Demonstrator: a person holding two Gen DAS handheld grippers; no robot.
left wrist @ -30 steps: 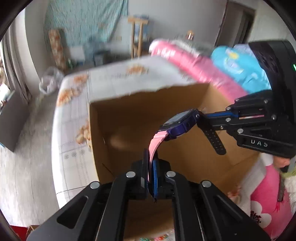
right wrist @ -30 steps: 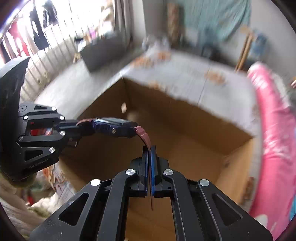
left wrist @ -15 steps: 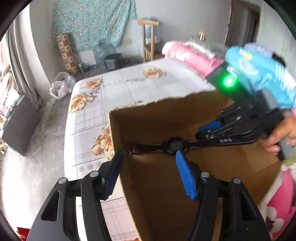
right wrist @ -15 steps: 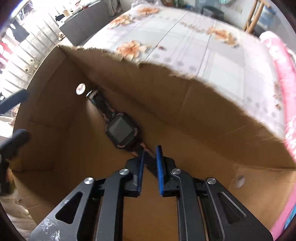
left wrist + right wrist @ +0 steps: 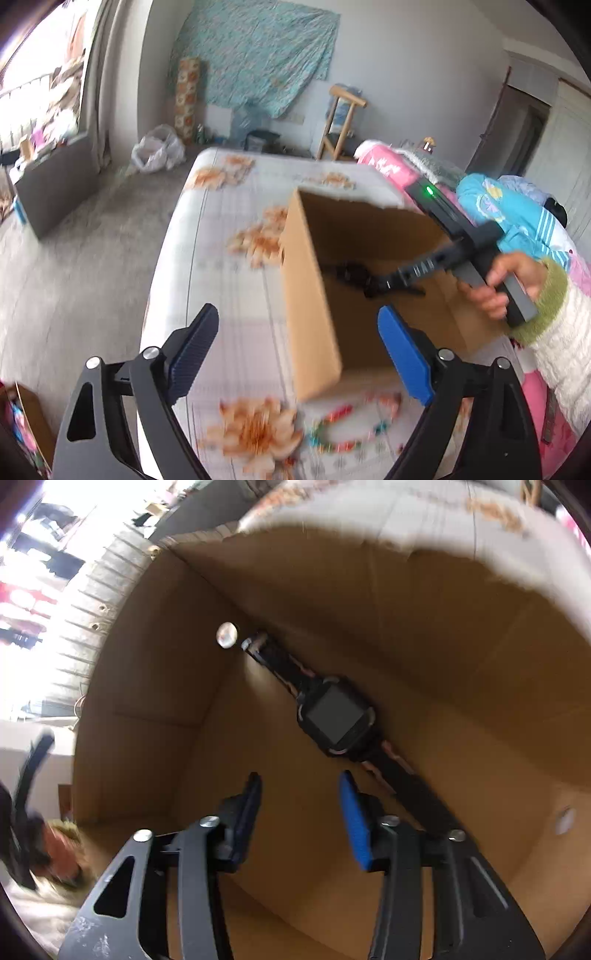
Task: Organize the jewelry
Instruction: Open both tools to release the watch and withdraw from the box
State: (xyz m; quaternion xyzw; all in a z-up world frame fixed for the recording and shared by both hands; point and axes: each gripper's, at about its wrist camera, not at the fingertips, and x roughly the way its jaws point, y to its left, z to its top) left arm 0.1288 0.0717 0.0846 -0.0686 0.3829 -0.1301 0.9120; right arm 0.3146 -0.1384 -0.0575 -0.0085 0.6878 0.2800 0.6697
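Observation:
A dark smartwatch [image 5: 338,718] with a pink-lined strap lies flat on the bottom of a brown cardboard box [image 5: 461,635]. My right gripper [image 5: 301,816] is inside the box, open and empty, just short of the watch. In the left wrist view the box [image 5: 314,295] stands on the bed, with the right gripper [image 5: 373,286] reaching into it beside the watch [image 5: 349,273]. My left gripper [image 5: 299,354] is open wide and empty, outside the box near its front corner. A colourful bead bracelet [image 5: 347,428] lies on the sheet in front of the box.
The floral bedsheet [image 5: 221,258] stretches to the left of the box. Pink and blue bedding [image 5: 491,206] is piled on the right. A wooden stool [image 5: 343,122], a white plastic bag [image 5: 159,151] and a grey cabinet [image 5: 51,192] stand on the floor beyond.
Both grippers let go of the watch, which now lies in the box. My left gripper opened and pulled back out of the box; my right gripper opened wider above the watch.

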